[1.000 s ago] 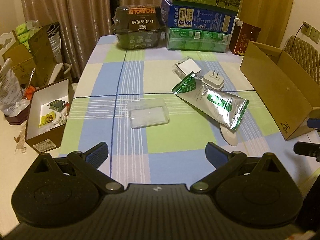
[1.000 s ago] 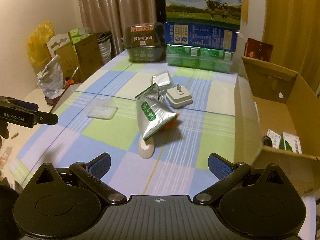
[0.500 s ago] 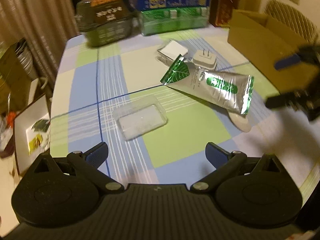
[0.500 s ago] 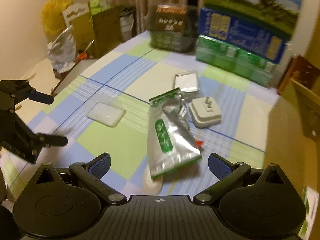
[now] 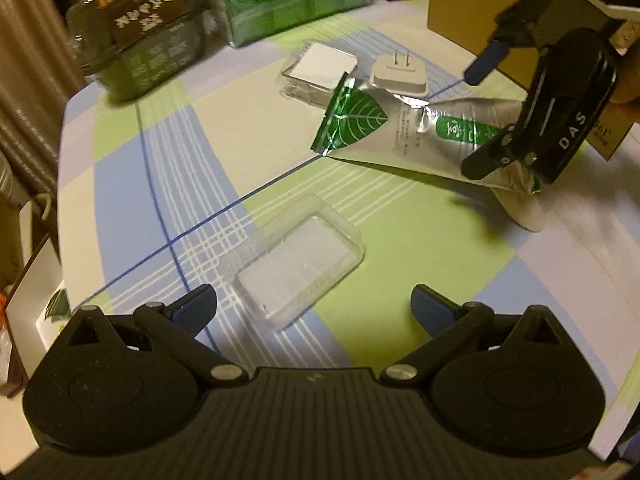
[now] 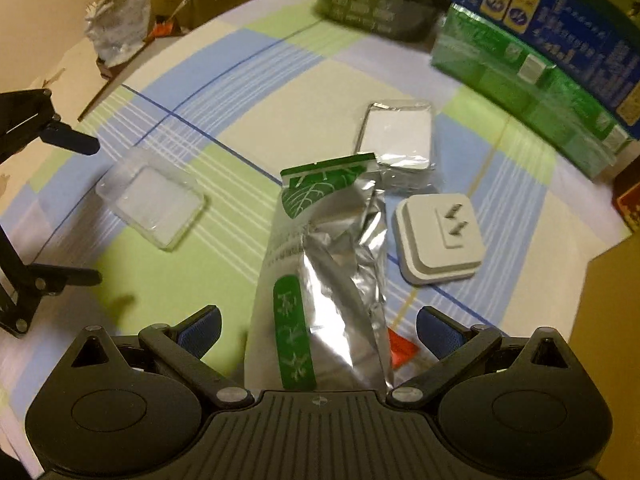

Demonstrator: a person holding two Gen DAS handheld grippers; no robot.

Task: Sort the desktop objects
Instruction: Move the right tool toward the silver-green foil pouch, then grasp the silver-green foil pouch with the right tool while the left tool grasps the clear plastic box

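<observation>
Right hand-held gripper (image 6: pixel 318 330) hangs low over the silver-and-green foil pouch (image 6: pixel 324 280), jaws spread wide with the pouch's lower end lying between the blue pads (image 6: pixel 200 330); nothing is pinched yet. Judging by this, the step in hand is picking up the pouch. To do it well, come down square on the crumpled body rather than the flat sealed edge, and close firmly, since foil is slippery and will likely fold. Keep clear of the white plug adapter (image 6: pixel 438 240) at two o'clock, just beside the pouch.

Left hand-held gripper (image 5: pixel 314 308), equally wide, hovers over the clear plastic tray (image 5: pixel 296 256) at its twelve o'clock, on the checked counter (image 5: pixel 180 128).

Only the left view shows a pale flat piece (image 5: pixel 524 212) poking out under the pouch's end, and the cardboard box (image 5: pixel 472 4) at one o'clock. Only the right view shows a small red scrap (image 6: pixel 400 350) beside the pouch.
</observation>
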